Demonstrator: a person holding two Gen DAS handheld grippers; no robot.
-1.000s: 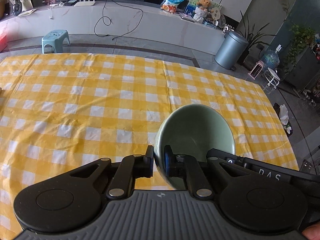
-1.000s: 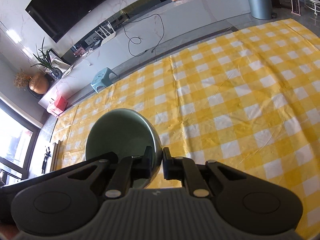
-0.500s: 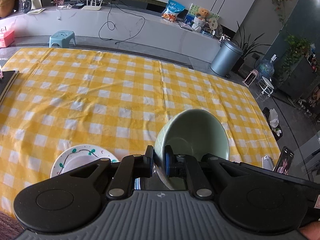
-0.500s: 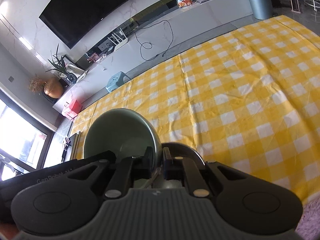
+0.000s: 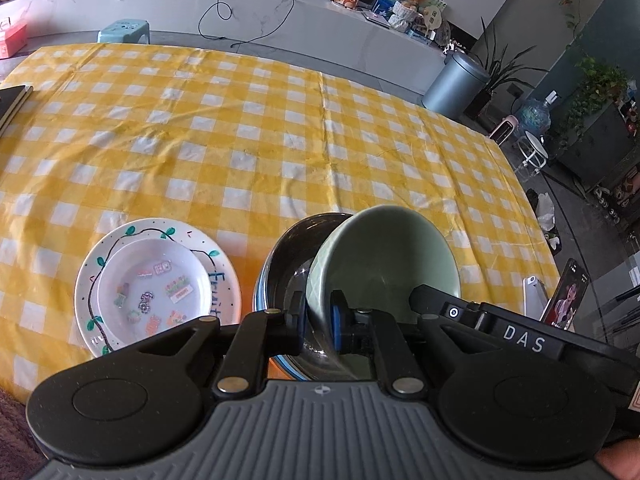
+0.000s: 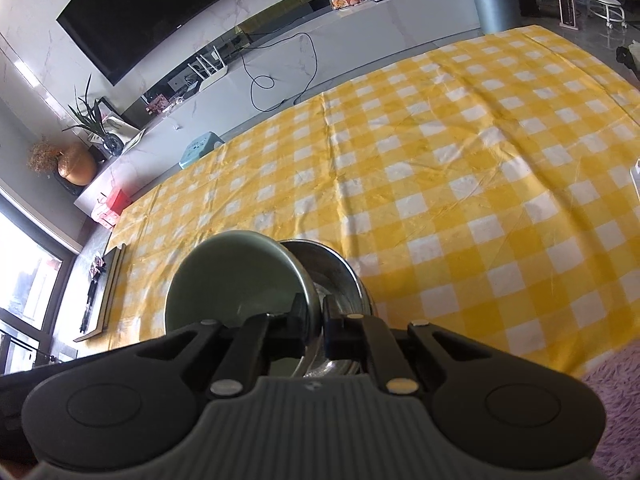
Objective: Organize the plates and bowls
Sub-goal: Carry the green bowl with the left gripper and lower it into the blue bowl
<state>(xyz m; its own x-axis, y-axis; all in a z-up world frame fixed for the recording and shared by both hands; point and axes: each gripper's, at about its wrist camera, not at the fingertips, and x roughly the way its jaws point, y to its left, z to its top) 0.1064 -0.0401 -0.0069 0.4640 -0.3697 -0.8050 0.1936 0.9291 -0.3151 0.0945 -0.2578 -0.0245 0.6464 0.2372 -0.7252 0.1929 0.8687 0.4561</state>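
Note:
Both grippers pinch the rim of one pale green bowl (image 5: 384,256). My left gripper (image 5: 318,322) is shut on its left rim; my right gripper (image 6: 314,326) is shut on the opposite rim. The green bowl (image 6: 236,280) hangs tilted just over a steel bowl (image 5: 292,264) that stands on the yellow checked tablecloth (image 5: 280,140). The steel bowl shows in the right wrist view (image 6: 340,276) behind the green one. Left of it, a small white plate with stickers (image 5: 154,292) lies stacked on a larger white plate with a vine pattern (image 5: 90,276).
A dark book or tray (image 5: 10,100) lies at the table's left edge, also in the right wrist view (image 6: 108,284). A phone (image 5: 568,296) stands off the table's right side. A purple fluffy rug (image 6: 616,400) lies beside the near edge.
Both grippers have drawn back and down with the green bowl. The steel bowl and the stacked plates have come into view, and the green bowl now hangs over the steel one.

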